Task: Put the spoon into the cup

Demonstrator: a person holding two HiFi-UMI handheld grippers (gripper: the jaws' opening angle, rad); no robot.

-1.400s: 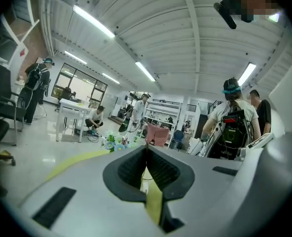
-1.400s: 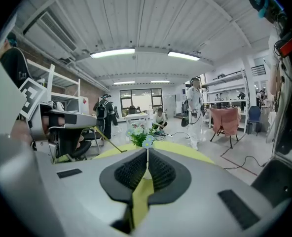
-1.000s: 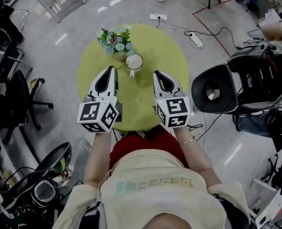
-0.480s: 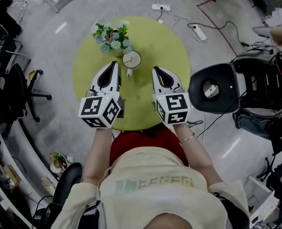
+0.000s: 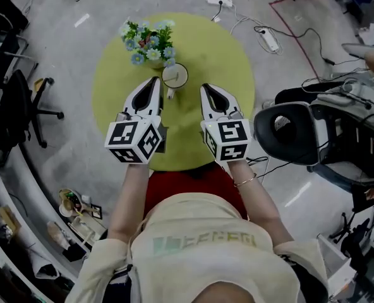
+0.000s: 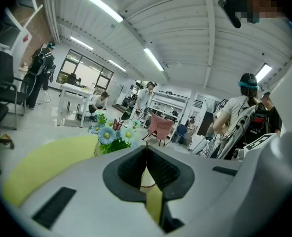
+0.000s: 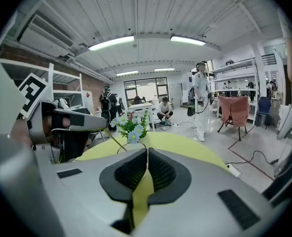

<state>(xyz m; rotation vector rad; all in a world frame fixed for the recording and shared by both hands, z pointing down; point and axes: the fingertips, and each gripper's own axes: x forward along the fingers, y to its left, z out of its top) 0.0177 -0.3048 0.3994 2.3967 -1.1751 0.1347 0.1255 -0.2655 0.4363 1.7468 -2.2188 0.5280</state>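
Note:
A white cup [image 5: 174, 76] stands on the round yellow-green table [image 5: 225, 49], just in front of a pot of blue and white flowers [image 5: 148, 41]. My left gripper [image 5: 154, 82] is shut, its tip close to the cup's left side. In the right gripper view a thin golden spoon handle [image 7: 115, 140] slants from the left gripper's tip [image 7: 105, 128] down to the cup's rim [image 7: 128, 143]. The left gripper view shows the cup [image 6: 147, 178] low between the shut jaws [image 6: 146, 154]. My right gripper [image 5: 206, 88] is shut and holds nothing, to the right of the cup.
A black office chair [image 5: 288, 134] stands close to the table's right edge. Another chair [image 5: 23, 100] stands on the left. A power strip and cables [image 5: 269, 40] lie on the floor behind. People stand and sit farther off in the room [image 7: 201, 98].
Both grippers have moved forward over the table. The left gripper's tip is now nearer the cup.

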